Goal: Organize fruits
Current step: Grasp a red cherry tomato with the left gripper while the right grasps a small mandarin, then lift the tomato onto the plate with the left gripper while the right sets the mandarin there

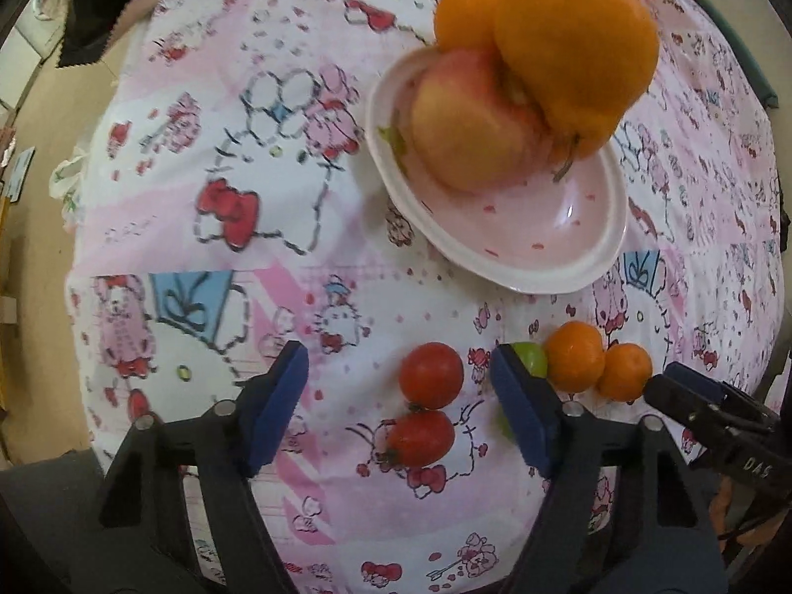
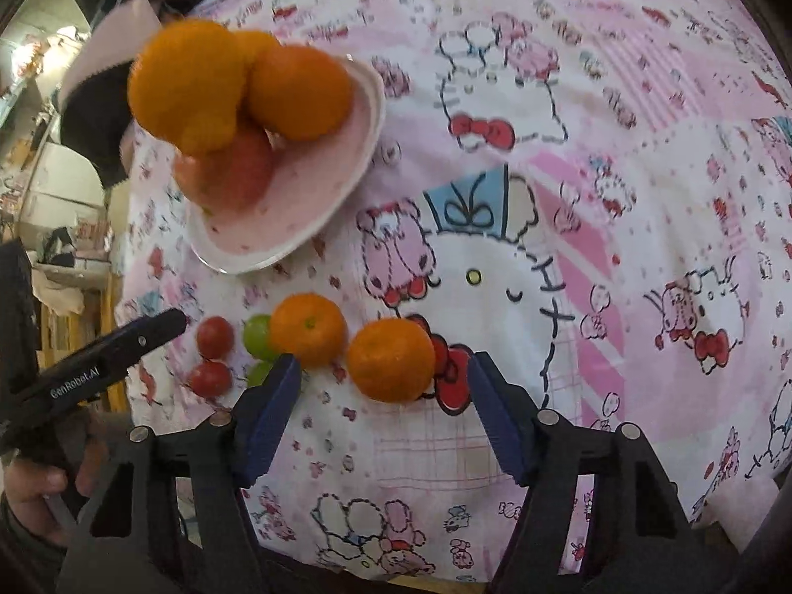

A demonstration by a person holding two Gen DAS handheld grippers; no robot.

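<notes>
The left gripper hangs over the cloth, fingers spread, 2 tomatoes lying loose between them, untouched. Just right sit 2 grapes, one half hidden, then 2 mandarins touching. The right gripper has fingers spread around the rightmost mandarin, not pressing it. Further in, the bowl holds an apple under 3 oranges
</notes>
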